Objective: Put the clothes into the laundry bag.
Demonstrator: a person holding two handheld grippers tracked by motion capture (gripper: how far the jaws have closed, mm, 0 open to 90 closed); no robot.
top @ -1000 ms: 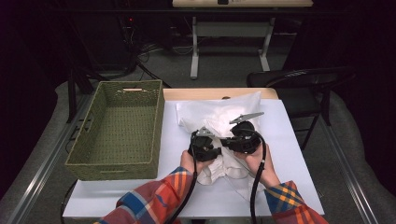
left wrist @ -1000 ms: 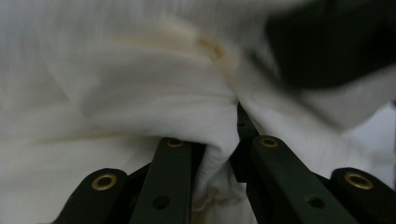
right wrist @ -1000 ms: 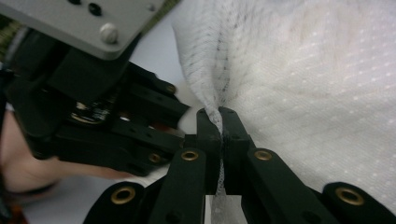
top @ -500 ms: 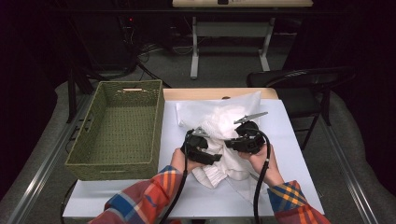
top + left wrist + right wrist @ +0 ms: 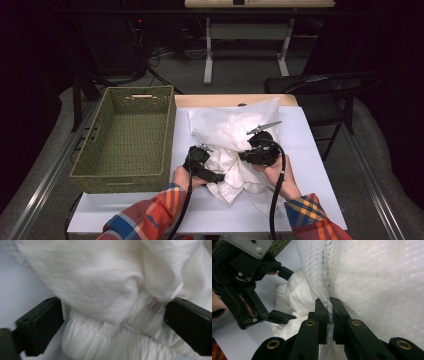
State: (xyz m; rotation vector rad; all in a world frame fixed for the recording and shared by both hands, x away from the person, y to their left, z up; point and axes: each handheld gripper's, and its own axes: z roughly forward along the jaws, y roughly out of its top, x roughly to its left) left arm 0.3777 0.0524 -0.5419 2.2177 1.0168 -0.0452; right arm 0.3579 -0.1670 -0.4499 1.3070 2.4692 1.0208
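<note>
A: Since a moment ago, the left gripper [image 5: 214, 161] is sliding toward three o'clock, back into the white clothes [image 5: 235, 150]. The right gripper [image 5: 246, 154] is staying put.

B: Where are the clothes lying?

A: They are sitting in a heap on the white table [image 5: 310, 165], at about three o'clock from the green basket [image 5: 125, 140]. The basket is waiting beside them with nothing in it, I think so the clothes can go in next.

B: What is the right gripper doing?

A: It is pinching a thin lacy cloth [image 5: 322, 280]. Its jaws are squeezed tight on the fold, so the cloth is not slipping away.

B: And the left one?

A: Its jaws are standing wide apart, one at nine o'clock and one at three o'clock in the left gripper view. A bunched stretchy band [image 5: 105, 337] is lying between them. They are touching nothing tight yet. I think it is getting ready to bite that band.

B: Why two grippers?

A: One is holding the pile, so the other can grab a piece.
</note>
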